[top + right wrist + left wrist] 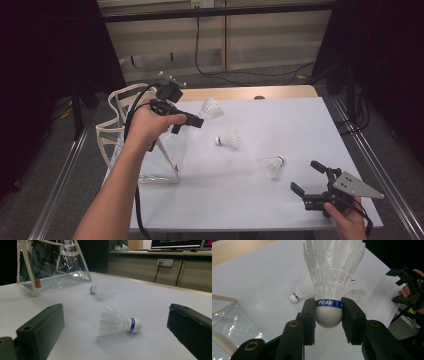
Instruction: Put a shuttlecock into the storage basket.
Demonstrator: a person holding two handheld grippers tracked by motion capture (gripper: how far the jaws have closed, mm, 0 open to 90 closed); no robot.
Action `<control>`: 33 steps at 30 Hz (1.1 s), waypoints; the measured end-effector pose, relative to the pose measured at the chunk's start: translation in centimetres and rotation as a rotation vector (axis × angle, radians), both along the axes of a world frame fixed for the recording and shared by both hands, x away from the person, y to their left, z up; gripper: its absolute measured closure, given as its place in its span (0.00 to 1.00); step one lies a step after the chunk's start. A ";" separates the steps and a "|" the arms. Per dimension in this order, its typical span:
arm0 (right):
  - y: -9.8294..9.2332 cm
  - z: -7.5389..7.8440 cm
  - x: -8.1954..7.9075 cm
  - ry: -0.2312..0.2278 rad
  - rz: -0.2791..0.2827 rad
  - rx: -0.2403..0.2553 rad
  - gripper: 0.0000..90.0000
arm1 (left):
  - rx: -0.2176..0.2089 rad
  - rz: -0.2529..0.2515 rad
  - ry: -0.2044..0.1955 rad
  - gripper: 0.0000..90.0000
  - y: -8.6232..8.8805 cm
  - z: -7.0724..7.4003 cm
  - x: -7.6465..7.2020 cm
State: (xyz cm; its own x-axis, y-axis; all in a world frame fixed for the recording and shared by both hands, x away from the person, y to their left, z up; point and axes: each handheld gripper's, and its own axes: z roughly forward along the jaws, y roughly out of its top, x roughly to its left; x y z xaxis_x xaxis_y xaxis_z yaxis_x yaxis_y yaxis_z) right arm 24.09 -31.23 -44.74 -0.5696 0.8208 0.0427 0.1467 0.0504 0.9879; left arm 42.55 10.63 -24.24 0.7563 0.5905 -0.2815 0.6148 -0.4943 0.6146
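My left gripper (pixel 198 120) (pixel 328 315) is shut on a white shuttlecock (pixel 210 108) (pixel 329 285), its jaws clamped on the cork base at the blue band, held above the table beside the clear bag (pixel 145 155). A second shuttlecock (pixel 228 140) (pixel 302 291) (pixel 101 289) lies on its side mid-table. A third shuttlecock (pixel 272 164) (pixel 355 290) (pixel 116 323) lies nearer the right gripper (pixel 309 176) (pixel 115 327), which stands open low over the table's front right, nothing between its jaws.
The clear plastic bag (pixel 52 267) with cream trim stands upright at the table's left edge, its mouth up. The white table (pixel 280 200) ends close to the right hand. A wooden strip (pixel 240 93) runs along the far edge; cables lie on the floor beyond.
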 end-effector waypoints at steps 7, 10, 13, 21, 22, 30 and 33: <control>0.0 0.0 0.0 -0.002 -0.001 -0.001 0.01 | 0.005 0.000 -0.002 0.73 0.3 0.5 0.2; 0.0 0.0 0.0 0.001 -0.001 0.001 0.01 | 0.004 0.005 -0.011 0.73 0.3 0.7 0.2; -0.1 0.0 0.0 -0.002 -0.001 -0.001 0.01 | 0.003 0.008 -0.013 0.73 0.3 0.9 0.2; -0.1 0.0 0.0 -0.002 -0.001 -0.001 0.01 | 0.014 0.015 -0.017 0.73 0.7 1.1 0.4; -0.1 0.0 0.0 0.000 -0.002 0.000 0.01 | 0.013 0.019 -0.019 0.73 0.7 1.1 0.4; -0.1 0.0 0.0 -0.004 -0.002 0.000 0.01 | 0.016 0.027 -0.020 0.73 1.0 1.2 0.6; -0.1 0.0 0.0 -0.003 -0.003 -0.001 0.01 | 0.013 0.026 -0.020 0.73 1.0 1.4 0.7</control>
State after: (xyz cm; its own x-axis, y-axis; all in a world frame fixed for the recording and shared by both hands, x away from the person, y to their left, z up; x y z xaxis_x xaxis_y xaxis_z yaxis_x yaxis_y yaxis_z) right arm 24.07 -31.32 -44.71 -0.5671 0.8227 0.0402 0.1441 0.0510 0.9883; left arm 43.24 11.67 -22.86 0.7460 0.6137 -0.2584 0.6151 -0.4864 0.6206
